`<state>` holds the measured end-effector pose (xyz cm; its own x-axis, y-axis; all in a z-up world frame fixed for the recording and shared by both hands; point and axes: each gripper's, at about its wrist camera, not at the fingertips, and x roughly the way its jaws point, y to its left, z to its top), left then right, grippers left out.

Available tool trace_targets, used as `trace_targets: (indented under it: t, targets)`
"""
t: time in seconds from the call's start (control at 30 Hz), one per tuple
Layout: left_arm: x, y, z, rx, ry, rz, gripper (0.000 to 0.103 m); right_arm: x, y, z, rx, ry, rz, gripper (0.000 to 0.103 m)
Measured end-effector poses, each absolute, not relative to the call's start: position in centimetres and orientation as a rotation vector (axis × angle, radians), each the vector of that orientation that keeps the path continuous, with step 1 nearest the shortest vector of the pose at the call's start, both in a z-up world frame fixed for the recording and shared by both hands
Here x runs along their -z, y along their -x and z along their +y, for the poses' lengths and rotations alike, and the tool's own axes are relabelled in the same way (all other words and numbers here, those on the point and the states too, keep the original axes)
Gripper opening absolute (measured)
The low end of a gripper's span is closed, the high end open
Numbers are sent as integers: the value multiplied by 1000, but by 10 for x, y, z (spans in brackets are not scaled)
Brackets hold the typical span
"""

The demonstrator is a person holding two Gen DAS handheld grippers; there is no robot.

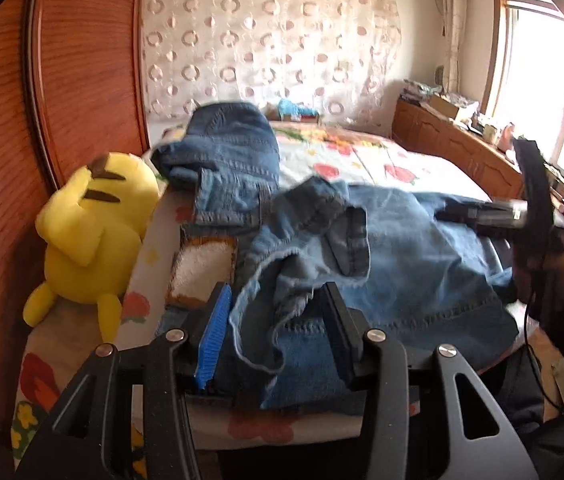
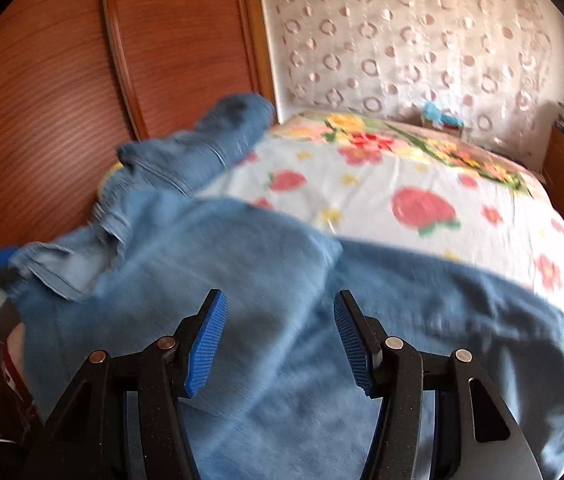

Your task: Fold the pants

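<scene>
Black linkage arms of the left gripper [image 1: 277,336] are filling the bottom of the left wrist view, its blue-padded fingers [image 1: 213,332] standing partly apart around a rumpled, frayed edge of the pants [image 1: 382,280]. That fold of denim is lying loosely between the jaws, and neither pad is pressing on it. Only the left pad's blue ribbing is showing; the other finger is appearing black from this side.

The pants are blue jeans, spreading across the near part of the bed [image 1: 362,160], over a white sheet printed with red strawberries and yellow flowers. Their cloth is a faded mid blue with darker stitched seams, a turned-over flap, and a paler inner face showing near the hem. One darker section is lying bunched toward the wooden wardrobe [image 1: 81,80], beside a yellow plush toy [image 1: 89,232].

In the right wrist view the right gripper [image 2: 279,336] is hovering over a smooth stretch of the denim [image 2: 241,280], jaws open wide, with nothing between its blue ribbed pads [image 2: 205,344]. This view is blurring the cloth.
</scene>
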<state>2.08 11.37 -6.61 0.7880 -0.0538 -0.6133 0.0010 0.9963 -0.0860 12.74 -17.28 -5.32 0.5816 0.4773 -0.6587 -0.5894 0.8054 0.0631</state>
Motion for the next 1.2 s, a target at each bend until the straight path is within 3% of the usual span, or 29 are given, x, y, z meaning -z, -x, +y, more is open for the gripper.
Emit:
trace_targets:
  t: [0.2,0.27,0.33,0.93,1.0,1.03,1.2]
  targets:
    - [45,-30,103,66,63,609,45,64,-130,-171,-588,186,755,58]
    - [42,-39,94,111,61,610,38,67,-131,-168,-580,193,766,58]
    - [43,-49,86,139,61,623,37,66,-133,-167,-580,183,767,58]
    - [79,-145,51,65,-63,805,37,73,-138,-169,-548,208,790,58]
    - [80,-147,55,57,-73,800,21,74,-139,-170,-548,208,790,58]
    - [79,-147,59,54,-69,795,18,73,-139,-170,-549,207,790,58]
    - [65,-146,90,6,-64,762,16,73,-138,-173,-553,202,789,58]
